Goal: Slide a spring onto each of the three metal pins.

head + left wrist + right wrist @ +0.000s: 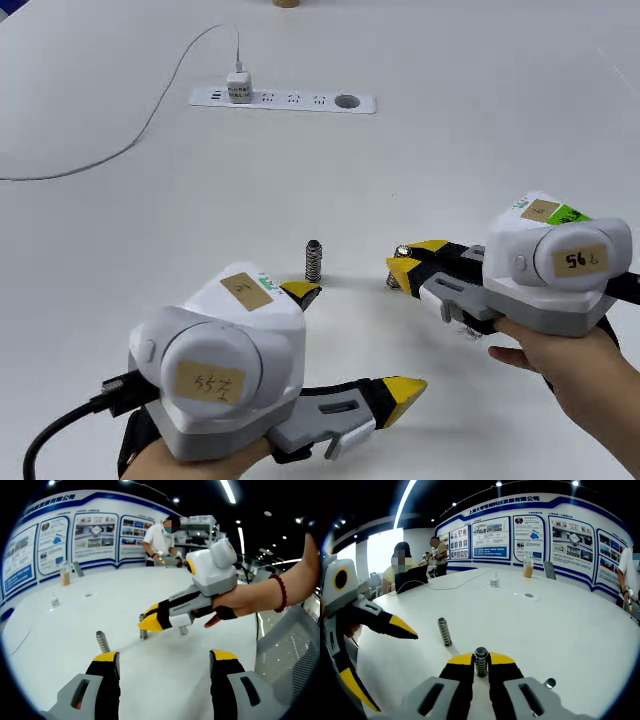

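Note:
A coiled spring sits upright on a pin (313, 261) in the middle of the white table (200, 220); it also stands in the left gripper view (102, 641) and the right gripper view (444, 631). My right gripper (405, 265) is shut on a second upright spring (480, 661), whose top pokes out between the yellow tips. In the left gripper view that spring (143, 631) stands under the right gripper's tip. A short bare metal pin (549, 683) stands just right of it. My left gripper (355, 340) is open with nothing in it, a little short of the first spring.
A white power strip (283, 99) with a charger and a cable (150, 120) lies at the back of the table. A cup (528, 566) stands far off. People sit and stand beyond the table's far side (405, 570).

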